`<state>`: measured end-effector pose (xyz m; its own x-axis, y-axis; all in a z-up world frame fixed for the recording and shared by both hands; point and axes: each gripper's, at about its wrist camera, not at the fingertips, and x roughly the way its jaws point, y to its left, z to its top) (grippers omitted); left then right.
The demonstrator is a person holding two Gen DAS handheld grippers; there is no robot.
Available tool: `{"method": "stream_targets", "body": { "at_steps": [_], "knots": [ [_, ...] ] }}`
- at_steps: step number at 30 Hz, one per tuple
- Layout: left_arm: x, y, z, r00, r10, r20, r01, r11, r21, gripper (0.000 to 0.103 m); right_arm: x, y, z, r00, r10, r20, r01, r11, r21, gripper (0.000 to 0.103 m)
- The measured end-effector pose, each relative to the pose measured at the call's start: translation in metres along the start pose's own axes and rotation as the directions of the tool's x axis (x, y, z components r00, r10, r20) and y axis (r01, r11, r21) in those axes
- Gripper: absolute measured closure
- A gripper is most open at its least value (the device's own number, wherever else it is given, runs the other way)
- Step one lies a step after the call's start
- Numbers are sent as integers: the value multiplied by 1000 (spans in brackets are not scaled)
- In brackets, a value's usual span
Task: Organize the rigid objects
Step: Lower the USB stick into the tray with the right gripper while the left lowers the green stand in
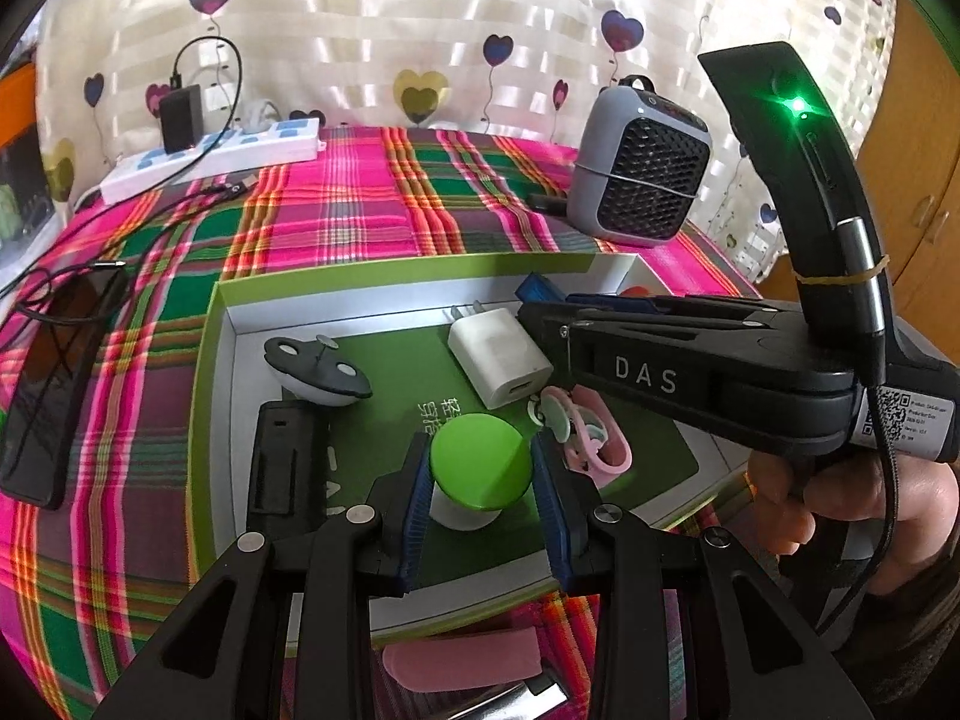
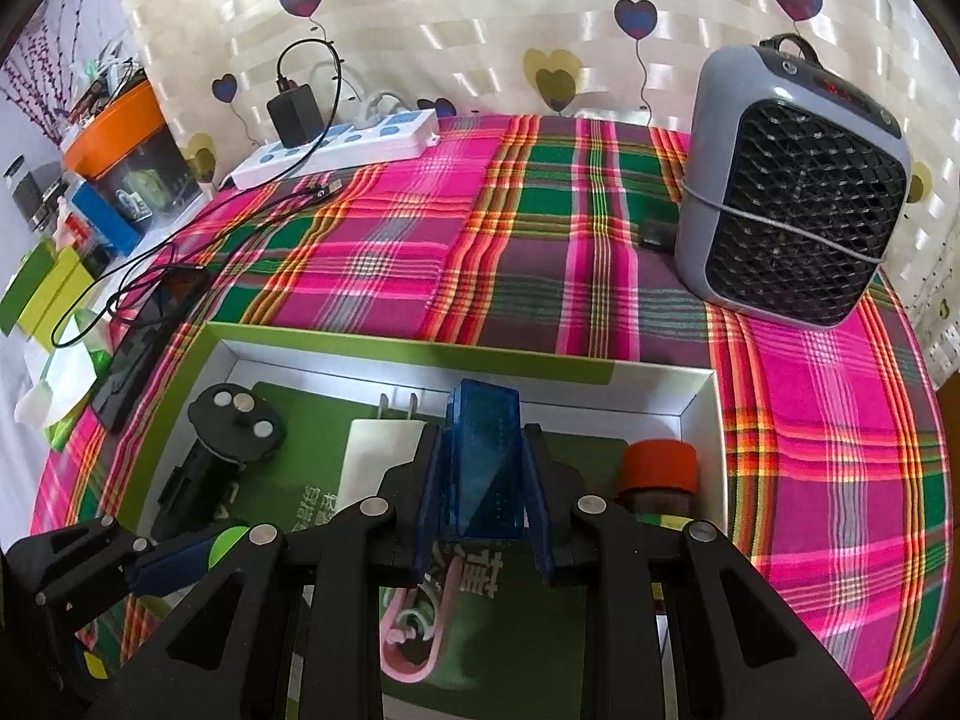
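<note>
Left tool (image 1: 480,474): blue pads closed against both sides of a green-capped white bottle (image 1: 477,468), held over the near part of the open green-rimmed box (image 1: 210,372). Right tool (image 2: 482,498): pads clamped on a translucent blue case (image 2: 483,462), upright, above the box interior. On the box floor: pink clip (image 2: 414,630) nearest, then white charger (image 1: 498,357), black mushroom-shaped piece (image 1: 318,369), black block (image 1: 288,468), red-capped jar (image 2: 660,474) at the right wall. Beyond, on the plaid-covered worktop (image 2: 480,228): grey fan heater (image 2: 792,180), white power strip (image 2: 342,150), phone (image 1: 54,384) at left.
</note>
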<state>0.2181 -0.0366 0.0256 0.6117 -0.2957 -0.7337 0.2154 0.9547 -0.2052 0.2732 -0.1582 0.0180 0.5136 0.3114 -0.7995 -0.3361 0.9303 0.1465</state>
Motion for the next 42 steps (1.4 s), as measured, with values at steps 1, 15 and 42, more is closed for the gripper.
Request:
{"method": "stream_targets", "body": {
  "at_steps": [1,15,42],
  "knots": [
    [0,0,0,1000,-2,-2,2,1000,-1,71,1,0,0,1000,0,-2,0,1000,0,76],
    [2,2,0,1000,-1,-8,1,1000,-8,71,6,1,-1,1000,-7,-10,7,1000,-5,76],
    [-4,1,-1,1000,15,9,-15,1000,-1,63,0,0,-4,1000,-14,10,14,1000,10,71]
  ]
}}
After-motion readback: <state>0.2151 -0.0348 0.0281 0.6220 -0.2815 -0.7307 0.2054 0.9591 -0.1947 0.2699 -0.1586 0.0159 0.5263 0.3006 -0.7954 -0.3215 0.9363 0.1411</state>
